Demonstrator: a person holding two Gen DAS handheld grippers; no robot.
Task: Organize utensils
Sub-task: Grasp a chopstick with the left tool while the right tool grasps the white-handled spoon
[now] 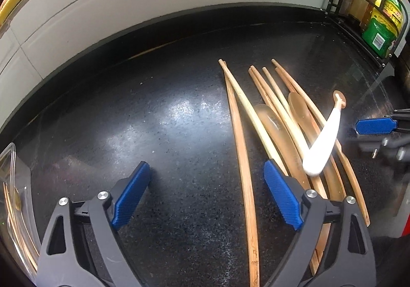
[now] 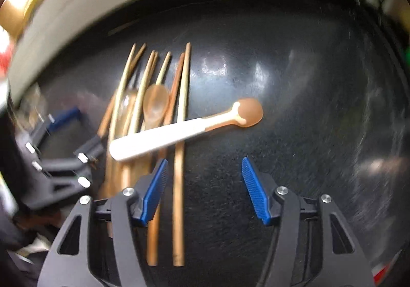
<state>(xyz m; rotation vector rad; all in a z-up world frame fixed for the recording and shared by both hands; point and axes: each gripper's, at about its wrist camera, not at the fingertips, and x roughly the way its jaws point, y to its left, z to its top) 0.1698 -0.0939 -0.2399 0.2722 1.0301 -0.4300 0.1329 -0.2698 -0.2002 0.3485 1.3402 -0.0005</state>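
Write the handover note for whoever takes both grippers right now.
Left gripper: open, empty, above bare counter just left of the pile.
Right gripper: open, empty, at the near end of the pile, one chopstick lying below its jaws.
Things: chopsticks lie loose on the counter with two clear spoons among them; a white-handled spoon lies across the top.
Done: a clear container at the far left already holds a few sticks.
Left: sort the whole pile; probably lift the white-handled spoon first.
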